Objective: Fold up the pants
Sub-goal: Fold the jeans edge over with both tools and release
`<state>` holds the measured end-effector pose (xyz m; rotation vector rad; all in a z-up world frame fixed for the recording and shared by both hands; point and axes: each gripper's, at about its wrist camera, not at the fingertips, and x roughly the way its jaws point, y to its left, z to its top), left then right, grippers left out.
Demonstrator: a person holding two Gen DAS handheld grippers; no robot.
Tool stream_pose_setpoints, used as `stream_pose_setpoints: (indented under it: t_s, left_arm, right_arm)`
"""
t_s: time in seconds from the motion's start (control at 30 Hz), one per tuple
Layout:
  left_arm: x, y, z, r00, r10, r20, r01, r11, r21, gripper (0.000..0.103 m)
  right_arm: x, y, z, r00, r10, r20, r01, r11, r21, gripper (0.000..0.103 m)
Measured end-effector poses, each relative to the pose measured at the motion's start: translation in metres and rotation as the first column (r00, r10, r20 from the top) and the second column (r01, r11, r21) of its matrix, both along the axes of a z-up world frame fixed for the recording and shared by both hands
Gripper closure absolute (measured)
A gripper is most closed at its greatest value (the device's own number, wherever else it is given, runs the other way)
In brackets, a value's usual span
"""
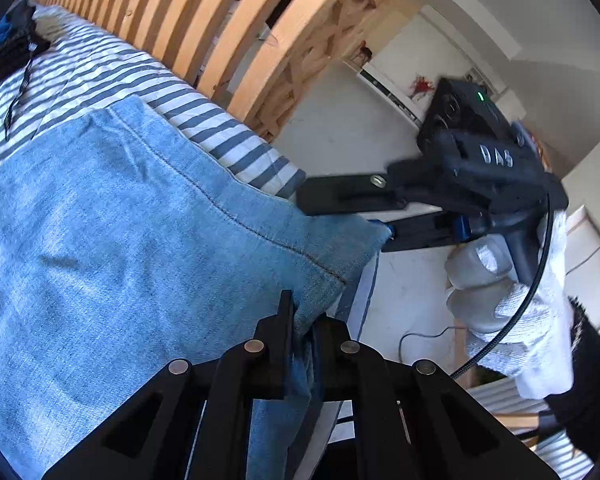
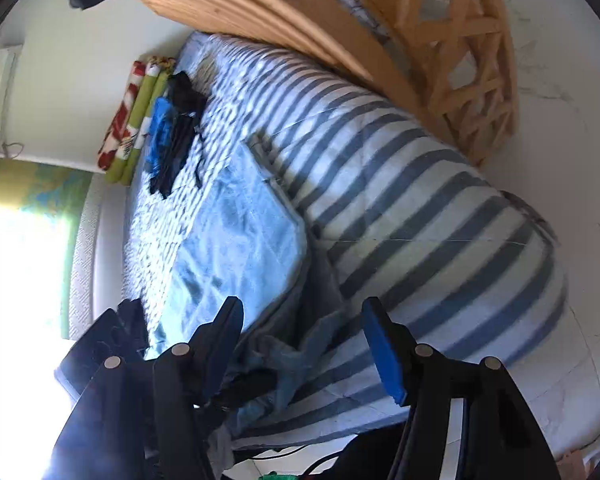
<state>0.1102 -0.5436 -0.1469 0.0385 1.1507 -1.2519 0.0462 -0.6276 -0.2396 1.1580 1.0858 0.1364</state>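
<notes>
The pants (image 1: 120, 216) are spread on the striped mattress (image 1: 236, 144), long axis along the wooden rail (image 1: 220, 28). The left gripper (image 1: 300, 320) is pinched on the near edge; the right gripper (image 2: 300, 344), spread, holds nothing beside the corner.
</notes>
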Motion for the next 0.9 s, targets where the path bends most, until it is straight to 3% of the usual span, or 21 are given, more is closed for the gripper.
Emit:
stream_pose_setpoints:
  t_s: [0.1, 0.23, 0.3, 0.37, 0.47, 0.57, 0.63, 0.67, 0.73, 0.77, 0.8, 0.87, 0.9]
  left_arm:
    - [-0.009, -0.006, 0.000, 0.999, -0.029, 0.044, 0.028, 0.999, 0.023, 0.095]
    - [-0.008, -0.004, 0.001, 0.999, -0.027, 0.020, 0.026, 0.999, 0.043, 0.089]
    - [-0.008, 0.001, 0.007, 1.000, -0.027, -0.002, 0.027, 0.998, 0.062, 0.087]
    - [-0.013, 0.024, 0.022, 0.999, -0.025, 0.025, 0.023, 0.998, 0.059, 0.087]
    - [-0.014, 0.084, 0.040, 0.998, 0.031, 0.055, -0.035, 0.997, 0.064, 0.077]
    - [0.001, 0.158, 0.050, 0.982, 0.178, 0.069, -0.183, 0.980, 0.077, 0.071]
    - [0.018, 0.195, 0.041, 0.953, 0.290, 0.089, -0.300, 0.945, 0.133, 0.069]
    - [0.027, 0.205, 0.031, 0.941, 0.328, 0.085, -0.338, 0.927, 0.160, 0.069]
    - [0.043, 0.211, 0.000, 0.928, 0.369, 0.057, -0.371, 0.892, 0.258, 0.073]
    - [0.045, 0.213, -0.011, 0.928, 0.372, 0.033, -0.367, 0.892, 0.264, 0.073]
    - [0.042, 0.213, -0.009, 0.927, 0.370, 0.061, -0.374, 0.901, 0.222, 0.069]
    - [0.036, 0.207, -0.005, 0.939, 0.337, 0.071, -0.344, 0.907, 0.244, 0.068]
    - [0.033, 0.208, 0.001, 0.943, 0.329, 0.042, -0.330, 0.918, 0.220, 0.068]
  right_arm:
    - [0.011, 0.009, -0.009, 0.999, 0.030, -0.027, -0.030, 0.999, 0.020, 0.044]
    - [0.020, 0.015, -0.010, 0.998, 0.060, -0.033, -0.060, 0.998, 0.000, 0.043]
    - [0.020, 0.018, -0.005, 0.996, 0.081, -0.028, -0.083, 0.996, -0.040, 0.050]
    - [0.019, 0.025, -0.001, 0.993, 0.109, -0.055, -0.114, 0.987, -0.116, 0.082]
    - [0.009, 0.026, 0.010, 0.994, 0.101, -0.048, -0.108, 0.980, -0.169, 0.093]
    - [-0.004, 0.025, 0.036, 0.997, 0.076, 0.019, -0.070, 0.974, -0.216, 0.094]
    - [-0.011, 0.028, 0.047, 0.997, 0.065, 0.048, -0.050, 0.964, -0.260, 0.095]
    - [-0.011, 0.031, 0.046, 0.997, 0.068, 0.039, -0.054, 0.956, -0.289, 0.095]
    - [-0.006, 0.039, 0.022, 0.993, 0.066, -0.095, -0.093, 0.944, -0.316, 0.095]
    - [-0.004, 0.041, 0.011, 0.988, 0.062, -0.144, -0.105, 0.943, -0.316, 0.095]
    - [-0.003, 0.041, 0.009, 0.987, 0.048, -0.151, -0.095, 0.943, -0.318, 0.095]
    - [-0.006, 0.037, 0.021, 0.992, 0.022, -0.122, -0.060, 0.945, -0.321, 0.095]
    - [-0.008, 0.037, 0.030, 0.995, 0.016, -0.094, -0.045, 0.947, -0.318, 0.095]
